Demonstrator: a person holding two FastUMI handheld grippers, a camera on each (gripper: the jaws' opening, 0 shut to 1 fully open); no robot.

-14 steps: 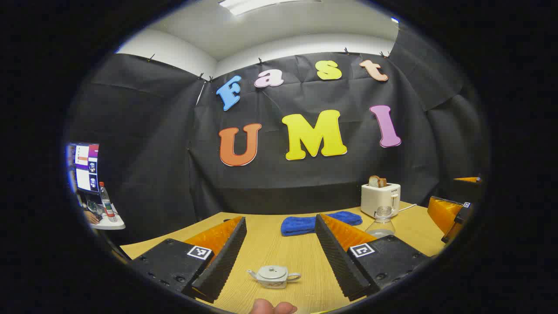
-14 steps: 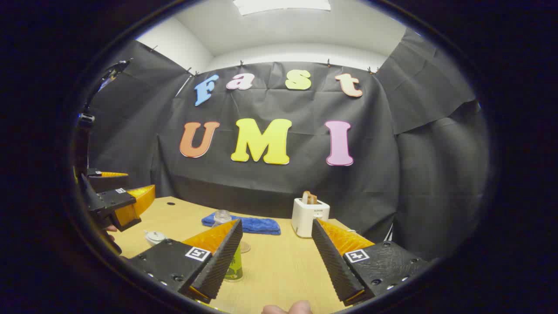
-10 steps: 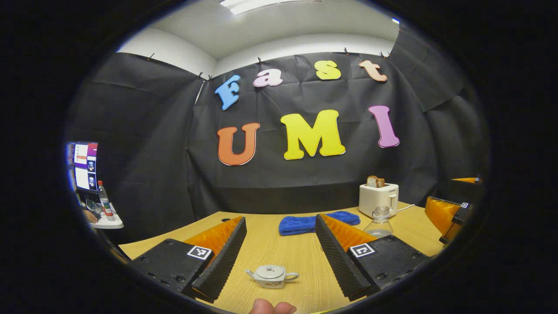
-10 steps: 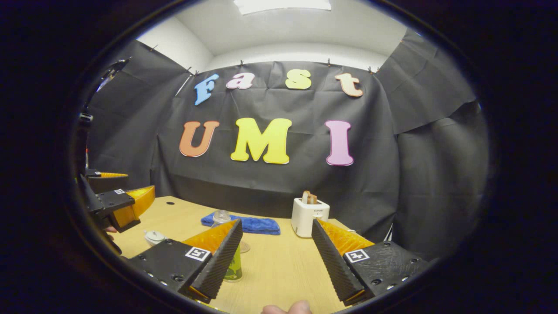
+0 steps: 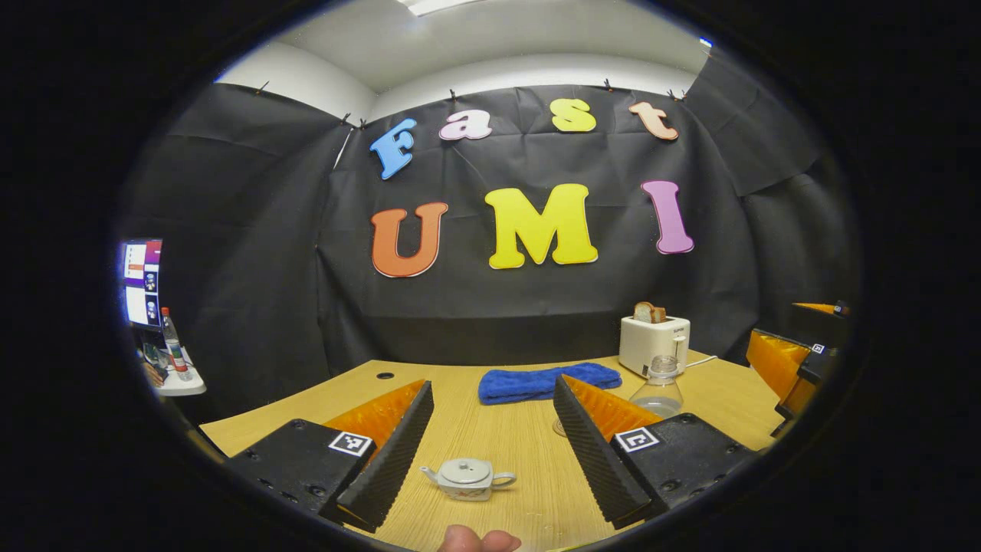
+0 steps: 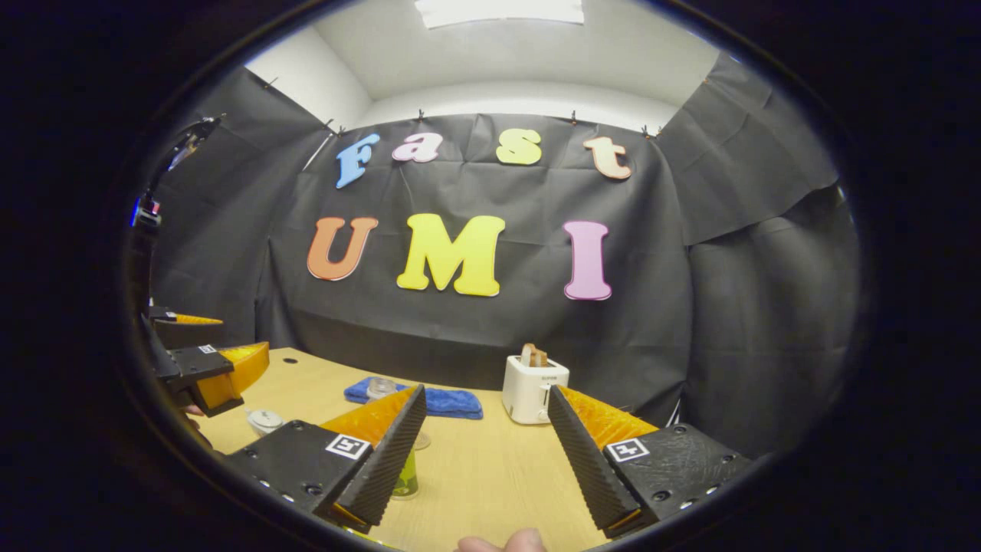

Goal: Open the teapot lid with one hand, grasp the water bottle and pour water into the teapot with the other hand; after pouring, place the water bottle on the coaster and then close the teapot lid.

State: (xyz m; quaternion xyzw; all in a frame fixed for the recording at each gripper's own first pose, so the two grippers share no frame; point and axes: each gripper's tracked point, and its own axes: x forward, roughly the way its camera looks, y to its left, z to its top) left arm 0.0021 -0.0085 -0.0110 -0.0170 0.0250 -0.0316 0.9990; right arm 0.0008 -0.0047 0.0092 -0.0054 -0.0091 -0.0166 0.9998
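Hovering above the wooden surface (image 5: 490, 441), the left tool (image 5: 490, 452) is standing wide with nothing between its fingers; the teapot (image 5: 467, 479), lid on, is sitting low in the frame between them. In the right gripper view, the right tool (image 6: 487, 452) is also gaping wide, the green bottle (image 6: 406, 479) peeking from behind its left finger (image 6: 383, 460), the teapot (image 6: 265, 420) resting at lower left.

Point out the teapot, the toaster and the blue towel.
teapot (image 5: 467, 478), left gripper view, on its lid.
toaster (image 5: 654, 344), left gripper view, on its front face.
blue towel (image 5: 546, 382), left gripper view, on its middle.
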